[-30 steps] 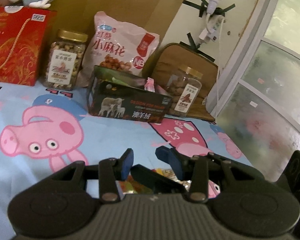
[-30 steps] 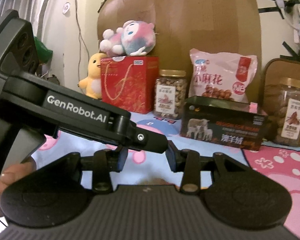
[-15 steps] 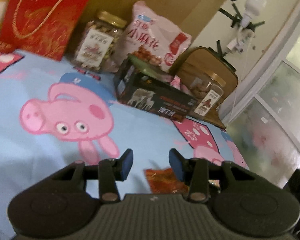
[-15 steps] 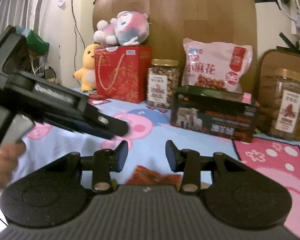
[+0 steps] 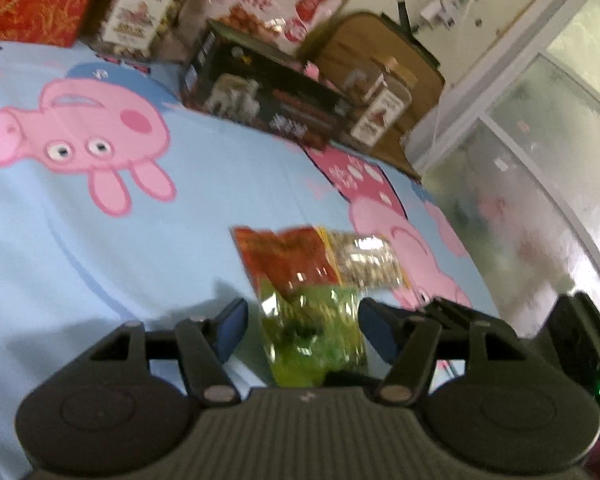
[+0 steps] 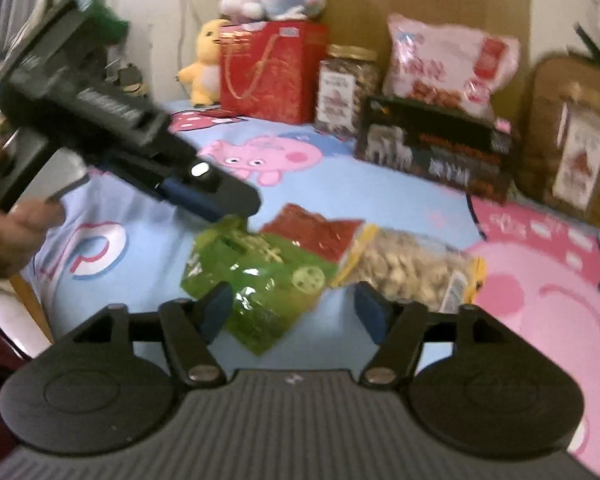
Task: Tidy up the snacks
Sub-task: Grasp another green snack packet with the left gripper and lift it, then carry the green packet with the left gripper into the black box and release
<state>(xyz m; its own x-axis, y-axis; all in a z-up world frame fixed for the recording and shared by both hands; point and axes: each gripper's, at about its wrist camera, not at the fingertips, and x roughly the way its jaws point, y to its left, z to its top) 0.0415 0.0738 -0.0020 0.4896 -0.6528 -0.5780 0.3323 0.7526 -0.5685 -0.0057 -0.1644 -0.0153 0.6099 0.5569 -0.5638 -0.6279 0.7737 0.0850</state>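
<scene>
Snacks lie in a small pile on the bed sheet (image 6: 148, 236): a shiny green bag (image 6: 256, 280), a red bag (image 6: 316, 232) and a clear bag of nuts (image 6: 408, 268). Left tool (image 5: 300, 322) and right tool (image 6: 292, 308) are both opening, pinching nothing. The slippery green bag could slide away, or two bags could get grabbed together.

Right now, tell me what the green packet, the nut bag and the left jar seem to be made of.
Green packet: thin glossy plastic film, going by the crinkles and bright glints.
Nut bag: clear soft plastic with a yellow edge; the nuts show through it.
Left jar: see-through wall, plastic or glass, I cannot tell which; its gold lid looks like metal or coloured plastic, and it has a paper-like label.
</scene>
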